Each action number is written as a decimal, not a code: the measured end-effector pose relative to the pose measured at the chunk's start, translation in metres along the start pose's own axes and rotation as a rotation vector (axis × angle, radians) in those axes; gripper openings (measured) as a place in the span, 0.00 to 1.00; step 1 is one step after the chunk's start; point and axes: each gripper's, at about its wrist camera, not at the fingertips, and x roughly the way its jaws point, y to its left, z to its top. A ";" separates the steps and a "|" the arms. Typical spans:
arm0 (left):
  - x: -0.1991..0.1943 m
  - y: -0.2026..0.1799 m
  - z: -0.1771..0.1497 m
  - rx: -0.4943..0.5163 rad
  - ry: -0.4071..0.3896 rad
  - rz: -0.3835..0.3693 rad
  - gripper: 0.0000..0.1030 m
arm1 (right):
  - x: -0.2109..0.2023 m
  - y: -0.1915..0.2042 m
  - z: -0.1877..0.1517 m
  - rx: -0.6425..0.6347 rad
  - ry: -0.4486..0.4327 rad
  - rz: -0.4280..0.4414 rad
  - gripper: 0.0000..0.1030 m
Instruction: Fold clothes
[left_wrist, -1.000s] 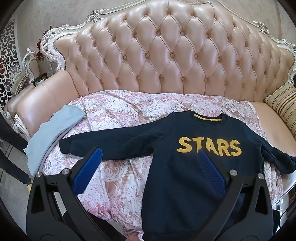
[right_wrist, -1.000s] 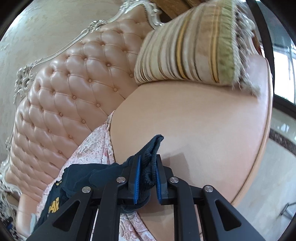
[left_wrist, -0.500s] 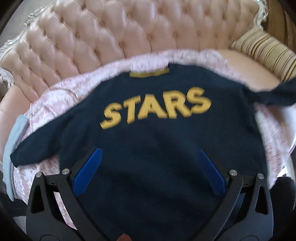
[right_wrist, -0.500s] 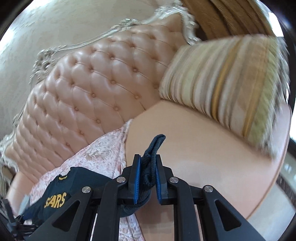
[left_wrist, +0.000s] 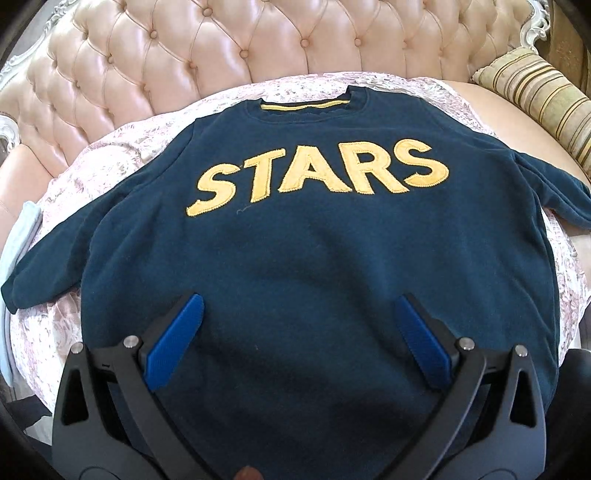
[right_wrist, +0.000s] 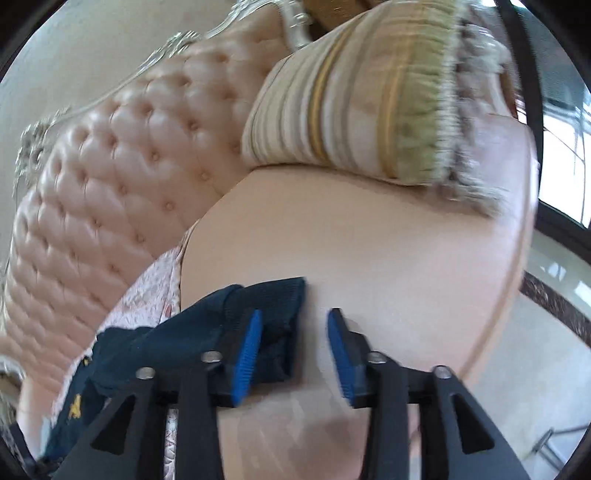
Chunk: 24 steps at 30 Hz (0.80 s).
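A navy sweatshirt (left_wrist: 314, 251) with yellow "STARS" lettering lies flat, face up, on a pink lace cover (left_wrist: 122, 144) on the sofa, both sleeves spread out. My left gripper (left_wrist: 301, 325) is open and empty, hovering over the sweatshirt's lower body. In the right wrist view my right gripper (right_wrist: 293, 341) is open. The right sleeve cuff (right_wrist: 275, 295) lies on the sofa seat beside and between its blue pads (right_wrist: 245, 350), no longer clamped.
The tufted pink leather sofa back (left_wrist: 177, 55) runs behind. A striped cushion (right_wrist: 369, 99) sits at the sofa's right end, also in the left wrist view (left_wrist: 535, 92). A light blue garment (left_wrist: 22, 229) lies at the left. The floor (right_wrist: 535, 387) lies beyond the seat edge.
My right gripper has opened and let go of the sleeve cuff, which now rests on the seat. My left gripper moved in over the sweatshirt body.
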 end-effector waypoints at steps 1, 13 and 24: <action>0.000 -0.001 -0.001 -0.001 -0.001 0.004 1.00 | -0.001 0.000 0.003 -0.005 0.002 0.003 0.45; 0.001 0.002 -0.001 -0.008 0.003 -0.010 1.00 | 0.037 0.060 0.007 -0.335 0.097 -0.179 0.23; 0.001 0.003 -0.003 -0.007 -0.011 -0.020 1.00 | 0.000 0.038 -0.014 -0.248 -0.008 -0.257 0.05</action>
